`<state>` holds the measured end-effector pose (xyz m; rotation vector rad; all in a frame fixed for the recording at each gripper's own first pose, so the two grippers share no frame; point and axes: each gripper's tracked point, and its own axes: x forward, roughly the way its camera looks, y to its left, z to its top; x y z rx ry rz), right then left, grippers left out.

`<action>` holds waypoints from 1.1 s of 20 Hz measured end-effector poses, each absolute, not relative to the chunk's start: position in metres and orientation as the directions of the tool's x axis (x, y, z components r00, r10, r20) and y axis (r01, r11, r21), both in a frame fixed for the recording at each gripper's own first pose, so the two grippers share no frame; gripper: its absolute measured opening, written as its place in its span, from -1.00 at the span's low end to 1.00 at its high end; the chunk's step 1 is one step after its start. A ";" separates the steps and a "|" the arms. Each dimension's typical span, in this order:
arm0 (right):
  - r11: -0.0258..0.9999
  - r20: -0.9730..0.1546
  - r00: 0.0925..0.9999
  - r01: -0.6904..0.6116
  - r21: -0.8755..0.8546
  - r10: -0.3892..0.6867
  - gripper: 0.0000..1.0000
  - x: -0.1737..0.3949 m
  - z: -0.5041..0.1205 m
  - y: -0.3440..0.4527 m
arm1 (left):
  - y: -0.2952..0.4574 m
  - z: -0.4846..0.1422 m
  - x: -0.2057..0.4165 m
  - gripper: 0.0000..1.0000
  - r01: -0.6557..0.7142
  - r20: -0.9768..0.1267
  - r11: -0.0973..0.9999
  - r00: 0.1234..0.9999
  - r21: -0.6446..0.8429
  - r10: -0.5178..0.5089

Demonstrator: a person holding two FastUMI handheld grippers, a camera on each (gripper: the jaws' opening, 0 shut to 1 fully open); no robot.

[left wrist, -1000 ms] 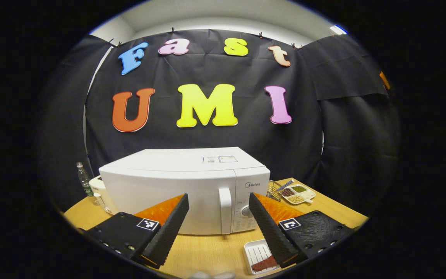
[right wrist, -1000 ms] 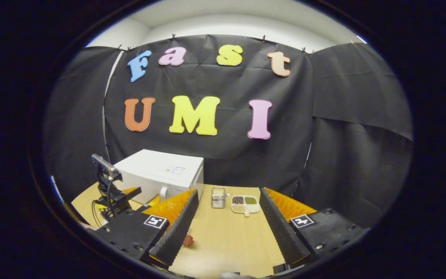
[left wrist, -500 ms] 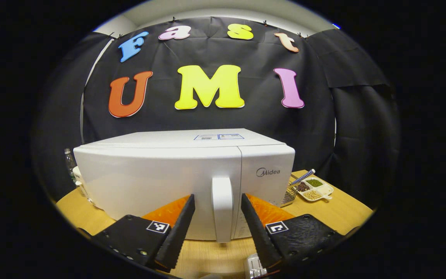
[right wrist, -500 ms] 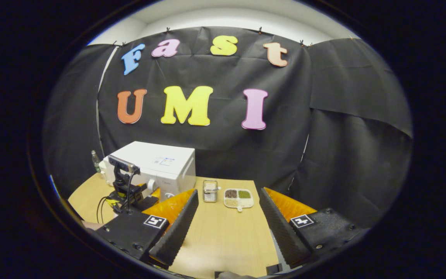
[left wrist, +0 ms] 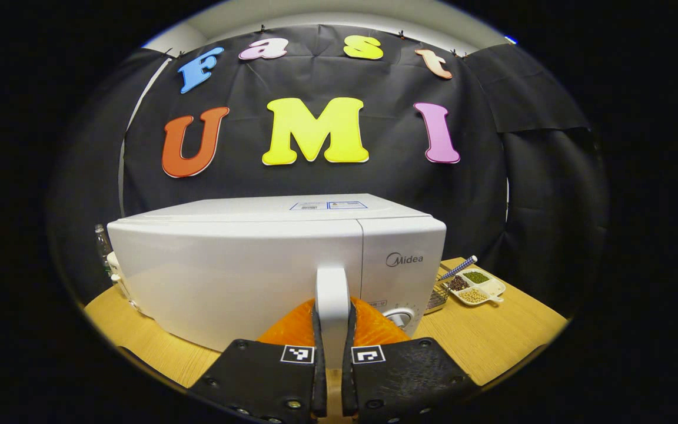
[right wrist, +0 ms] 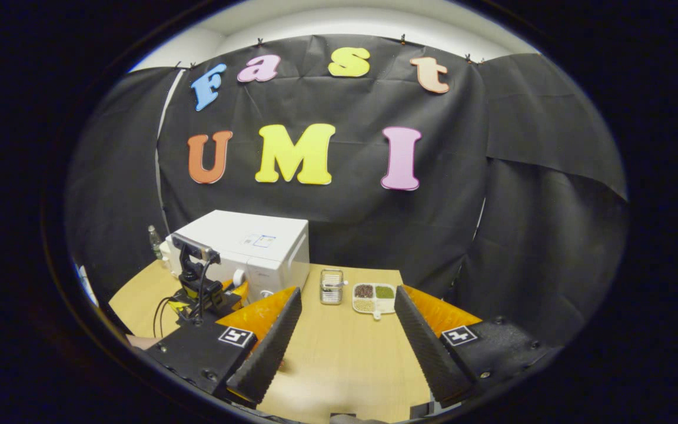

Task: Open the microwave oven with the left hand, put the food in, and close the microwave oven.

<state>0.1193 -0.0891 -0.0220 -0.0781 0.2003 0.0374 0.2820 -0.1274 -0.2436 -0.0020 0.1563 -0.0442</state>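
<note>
A white microwave oven (left wrist: 239, 271) stands on the wooden table with its door shut. Its upright white handle (left wrist: 332, 282) runs between my left gripper's (left wrist: 333, 308) two fingers, which press on it from both sides. In the right gripper view the microwave (right wrist: 256, 247) sits at the far left of the table, and the left gripper (right wrist: 209, 291), with its camera mast on top, is up against the oven's front. My right gripper (right wrist: 348, 292) hovers open above the table with nothing between its fingers.
To the right of the microwave sit a sectioned dish of beans (left wrist: 475, 287) (right wrist: 374, 297) and a small wire basket (left wrist: 436, 297) (right wrist: 331, 287). A plastic bottle (left wrist: 101, 238) stands behind the oven's left side. Bare tabletop (right wrist: 339, 353) lies under the right gripper.
My left gripper has moved up to the microwave door and shut on its handle, after being open a second ago. The right gripper has stayed open and has only shifted slightly.
</note>
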 end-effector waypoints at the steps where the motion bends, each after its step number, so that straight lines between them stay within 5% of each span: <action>1: 0.995 -0.198 0.980 -0.049 -0.085 0.031 1.00 0.120 -0.021 -0.088 | -0.127 -0.243 0.282 -0.83 0.042 -0.156 0.999 0.987 -0.003 -0.042; 9: 0.993 -0.182 0.982 -0.075 -0.091 0.057 1.00 0.119 -0.017 -0.074 | -0.128 -0.243 0.278 -0.83 0.080 -0.188 0.996 0.979 -0.029 -0.084; 22: 0.985 -0.197 0.969 -0.165 -0.058 0.151 1.00 0.089 -0.033 0.005 | -0.063 -0.252 0.118 -0.80 0.155 -0.235 0.987 0.962 0.034 -0.143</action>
